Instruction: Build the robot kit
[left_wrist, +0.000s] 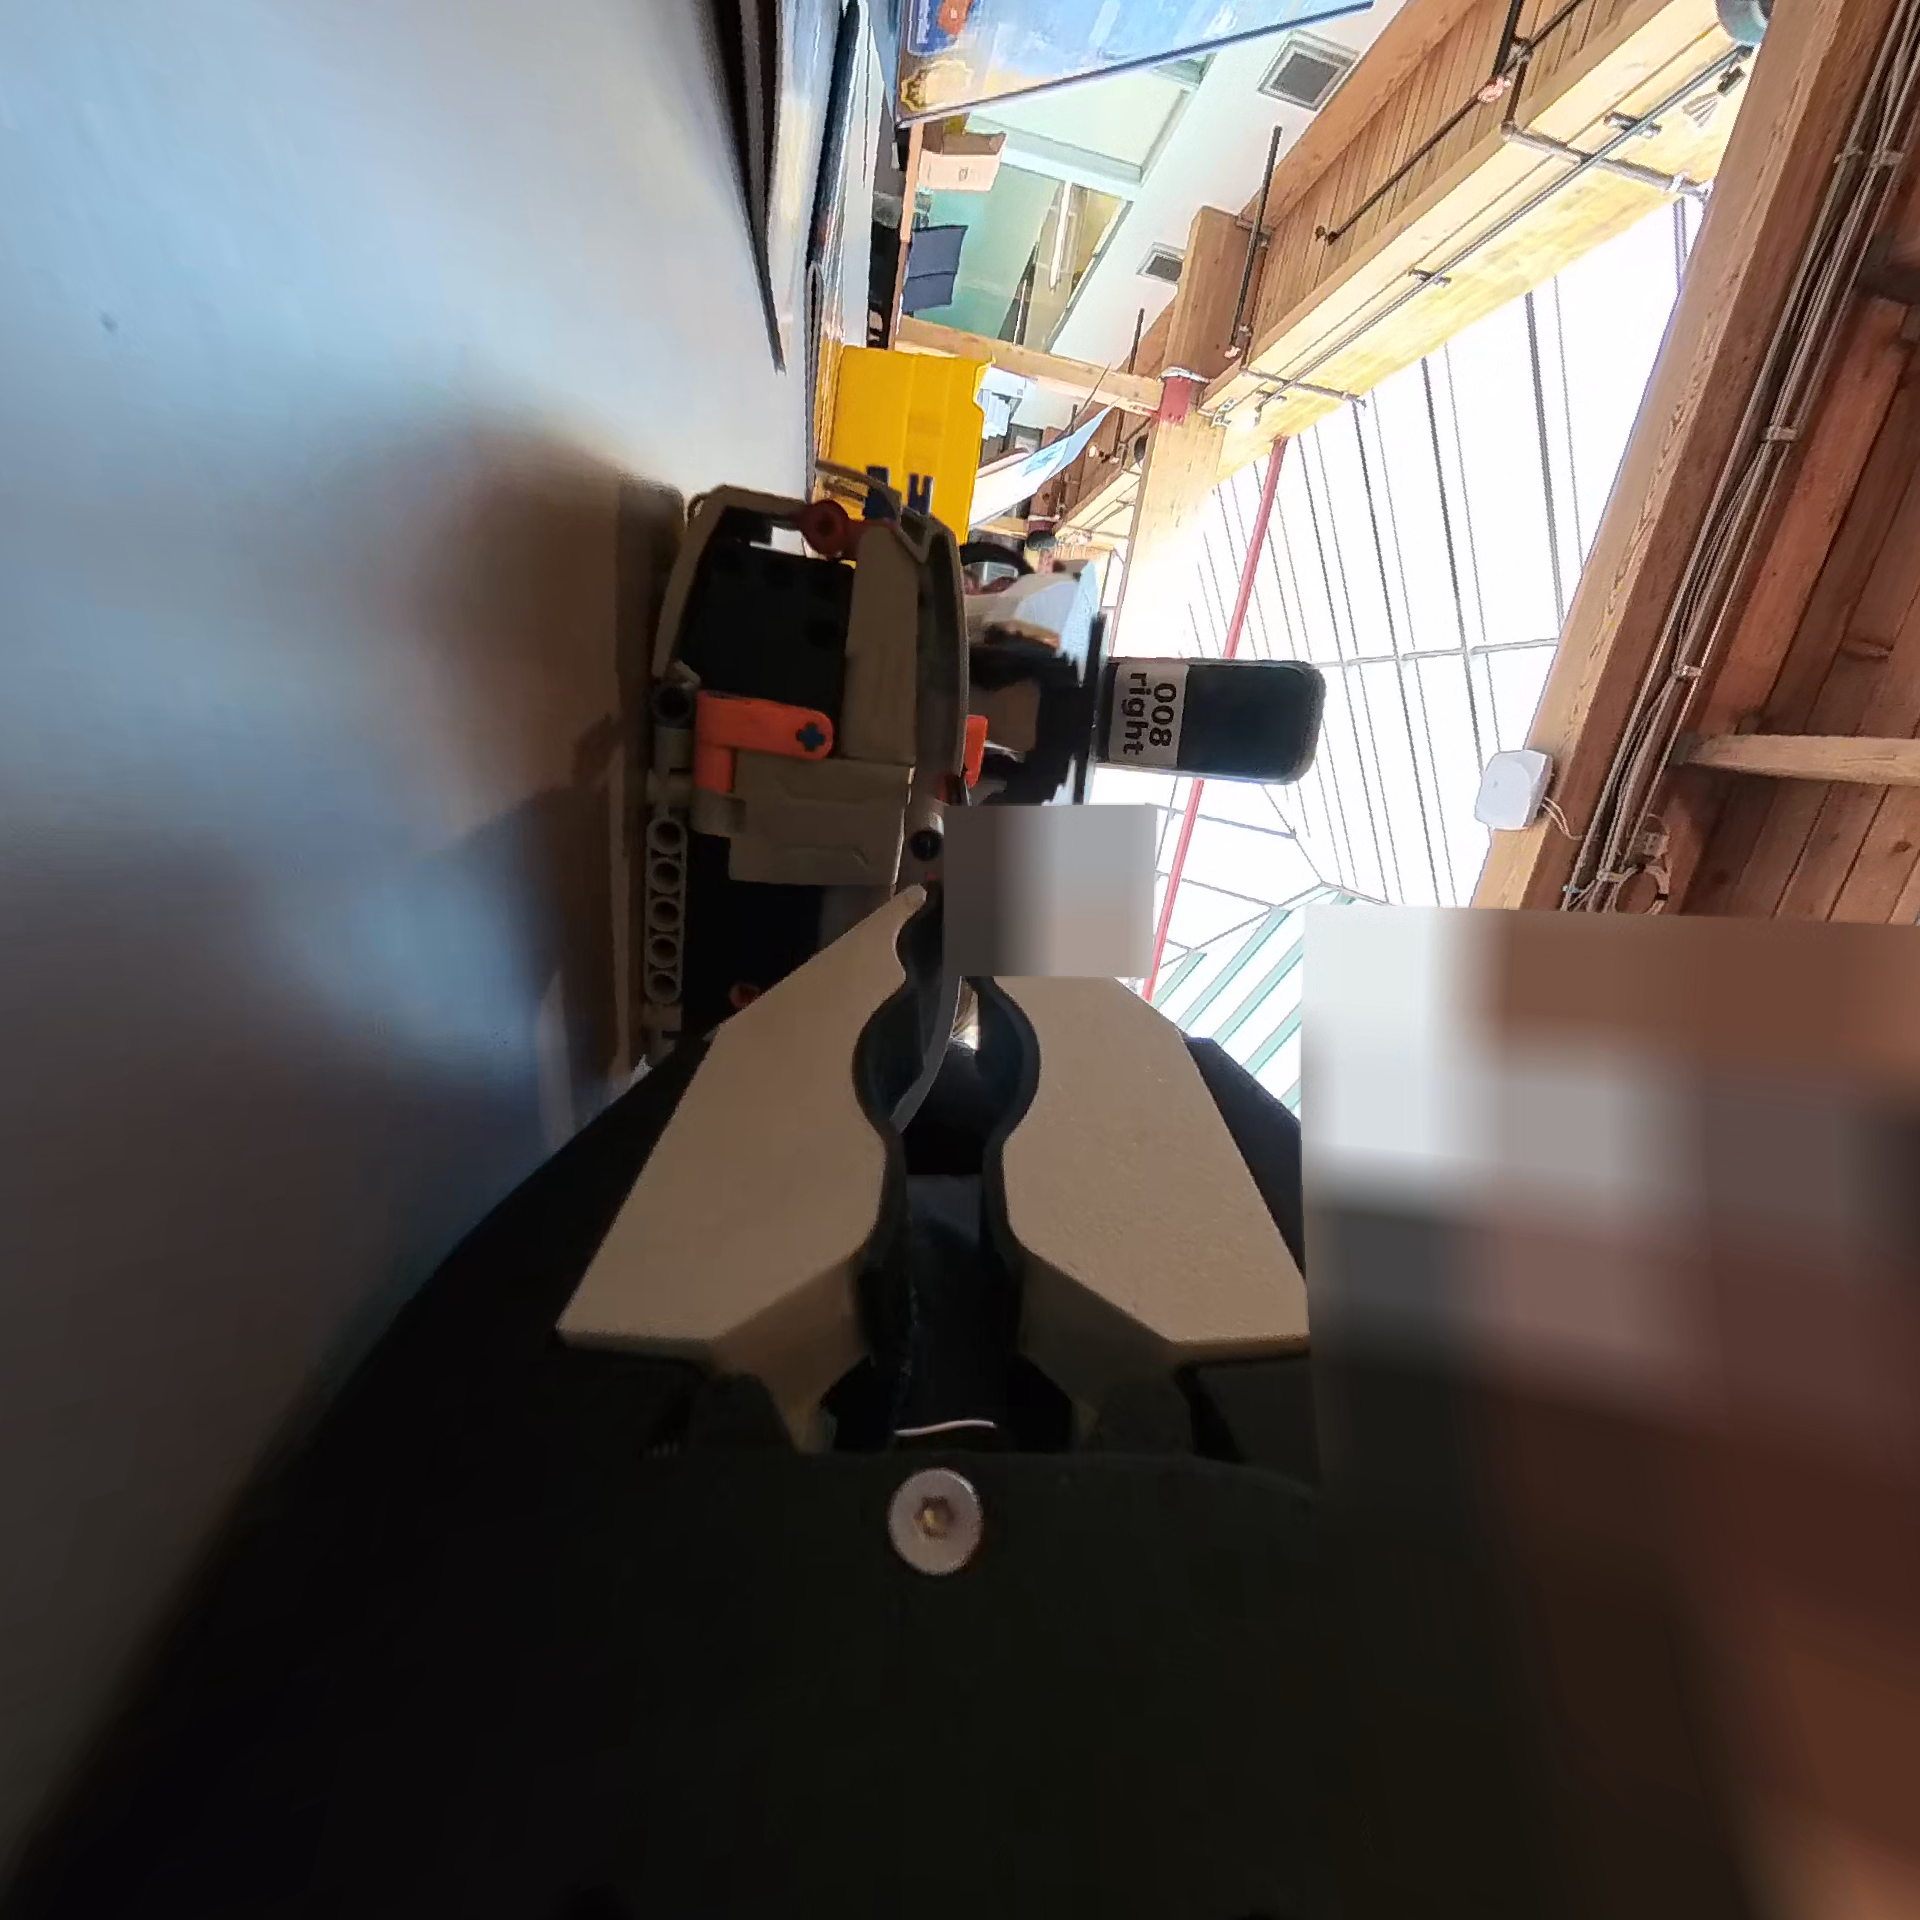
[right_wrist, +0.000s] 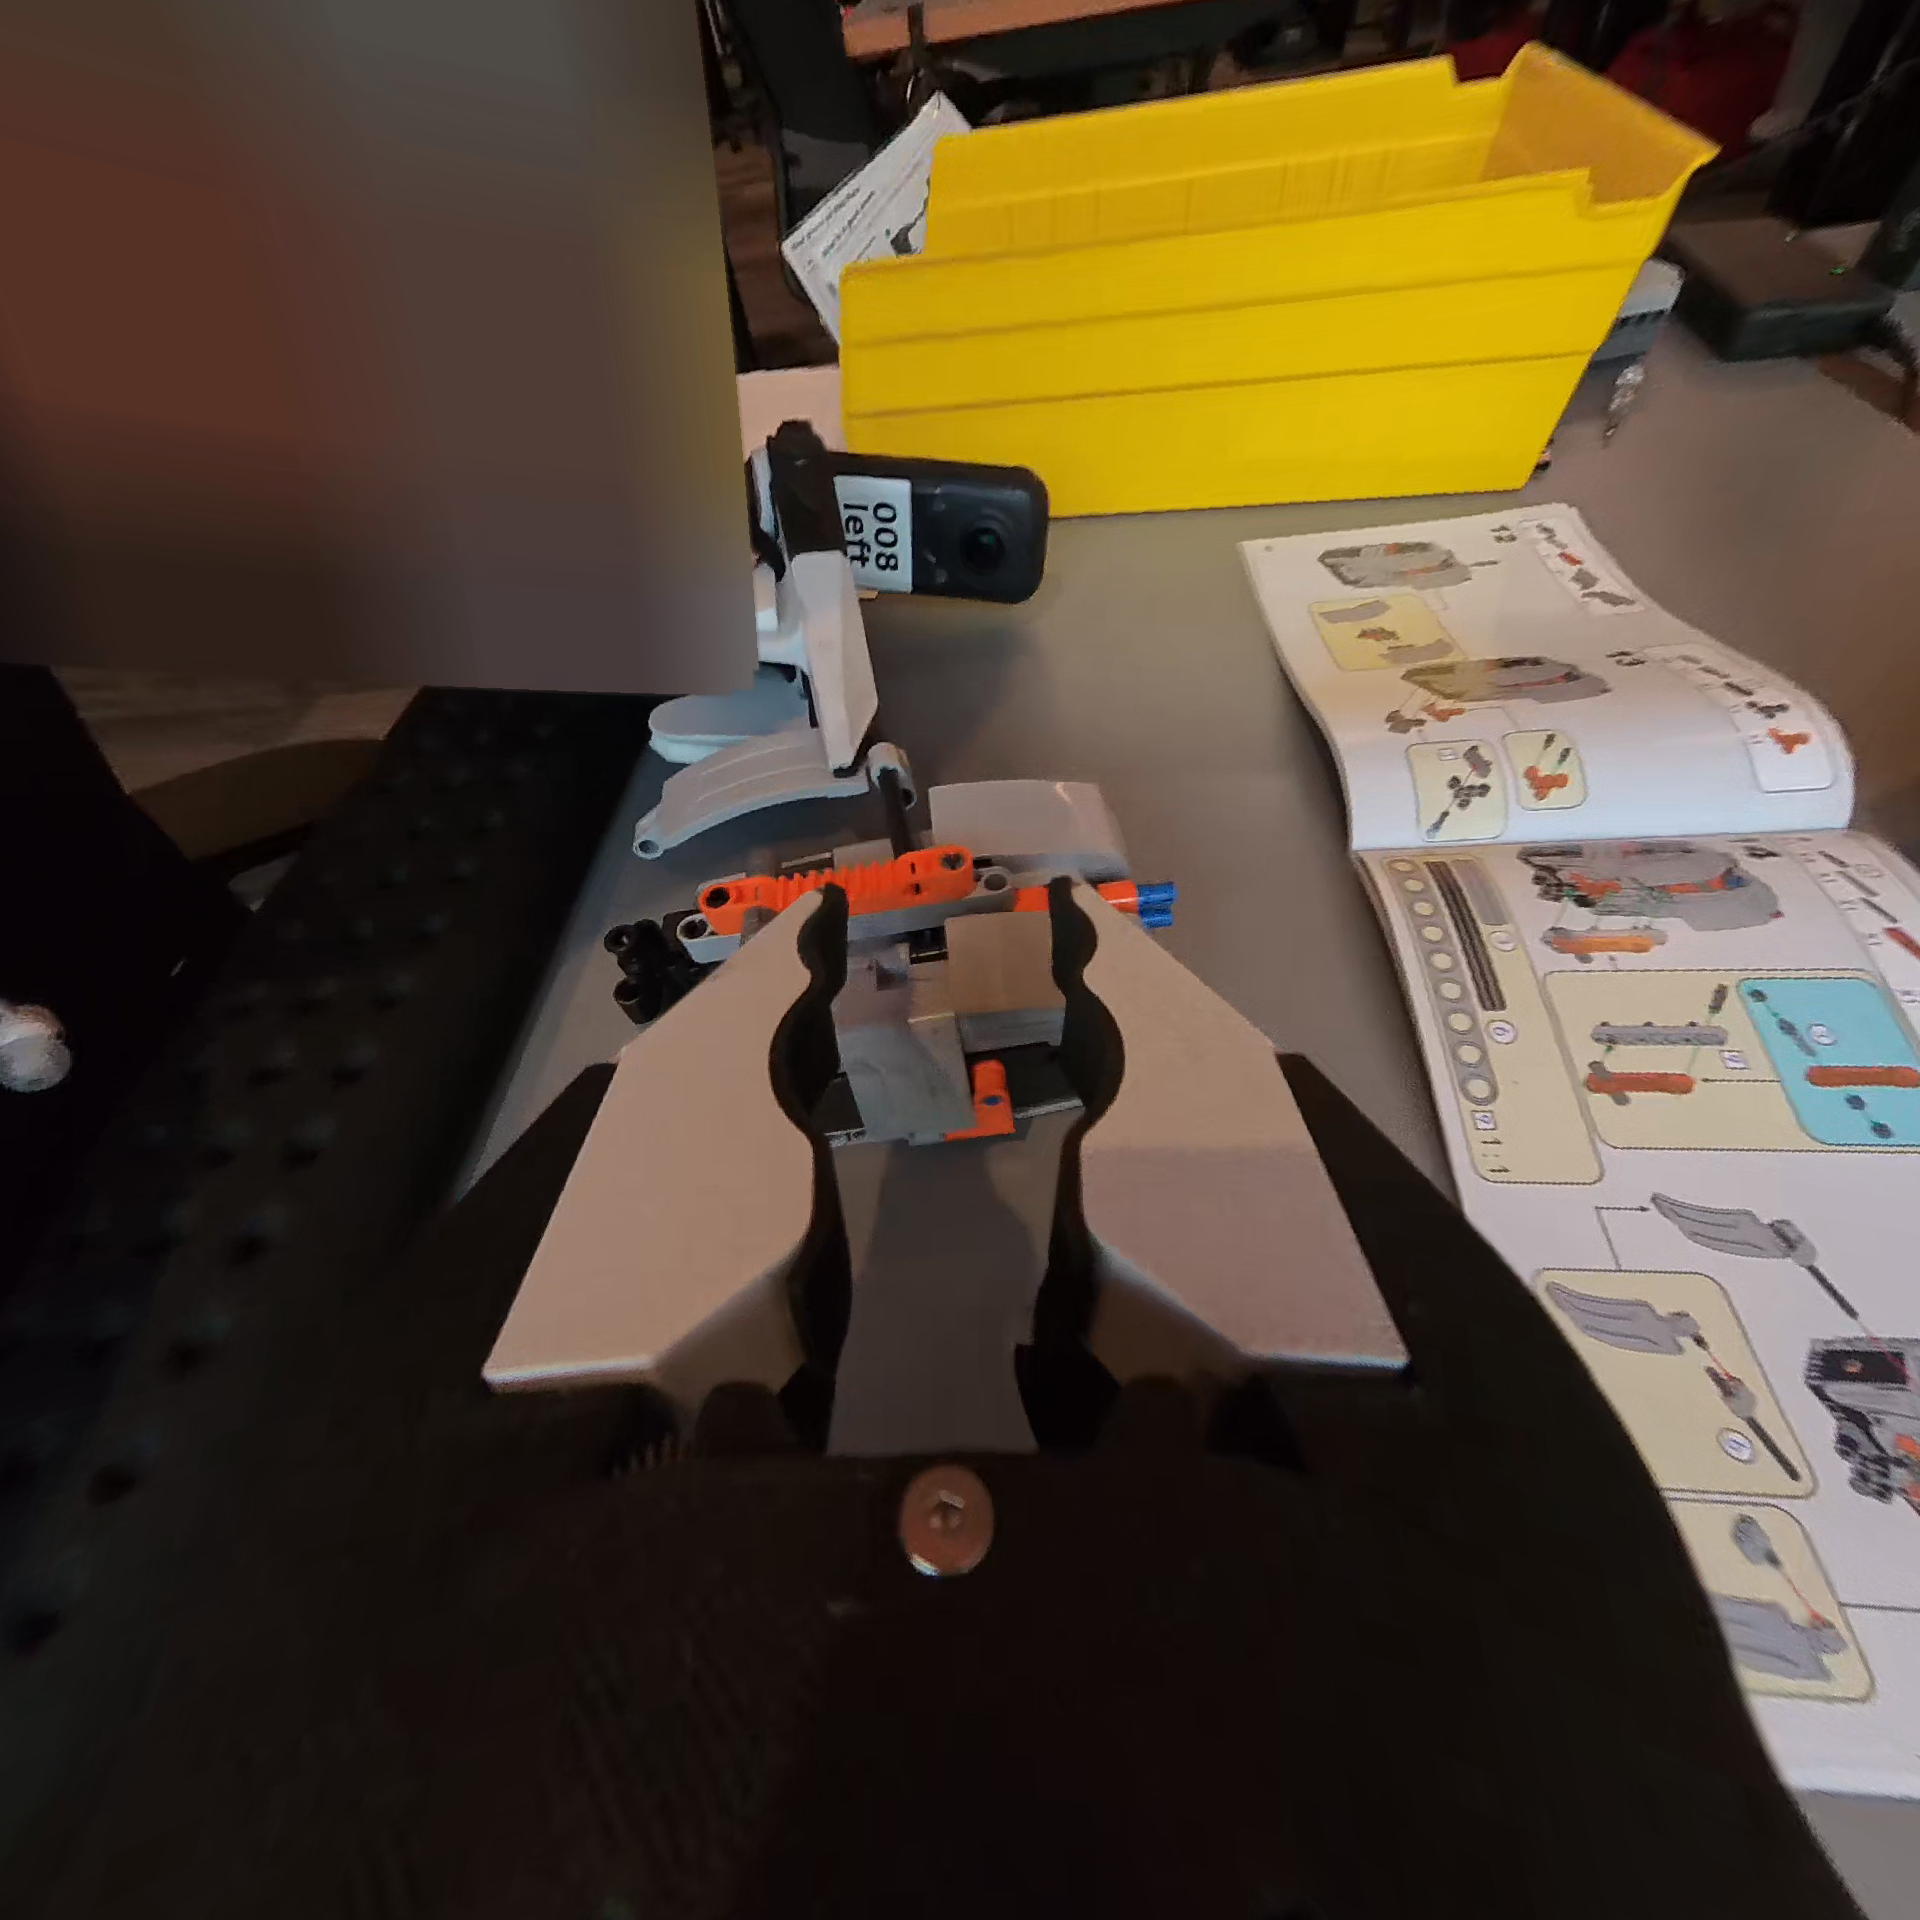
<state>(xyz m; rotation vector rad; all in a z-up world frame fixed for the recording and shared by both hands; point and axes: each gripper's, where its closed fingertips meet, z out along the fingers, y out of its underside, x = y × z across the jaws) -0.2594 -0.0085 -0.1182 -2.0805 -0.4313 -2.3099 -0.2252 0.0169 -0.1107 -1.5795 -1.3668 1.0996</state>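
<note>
A grey, black and orange brick model (right_wrist: 935, 1029) lies on the grey table (right_wrist: 1195, 675). My right gripper (right_wrist: 945, 914) straddles it, its fingers closed against the grey block in the middle. My left gripper (right_wrist: 862, 764) comes in from the far side, shut on a grey curved panel piece (right_wrist: 738, 795) whose black axle meets the top of the model. In the sideways left wrist view, the left gripper (left_wrist: 940, 914) pinches that thin grey piece (left_wrist: 930, 1039) right at the model (left_wrist: 810, 810). The right gripper's camera (left_wrist: 1205, 722) shows behind the model.
A yellow plastic bin (right_wrist: 1195, 343) stands behind the model; it also shows in the left wrist view (left_wrist: 904, 436). An open instruction booklet (right_wrist: 1621, 935) lies to the right. A black perforated board (right_wrist: 312, 987) lies to the left.
</note>
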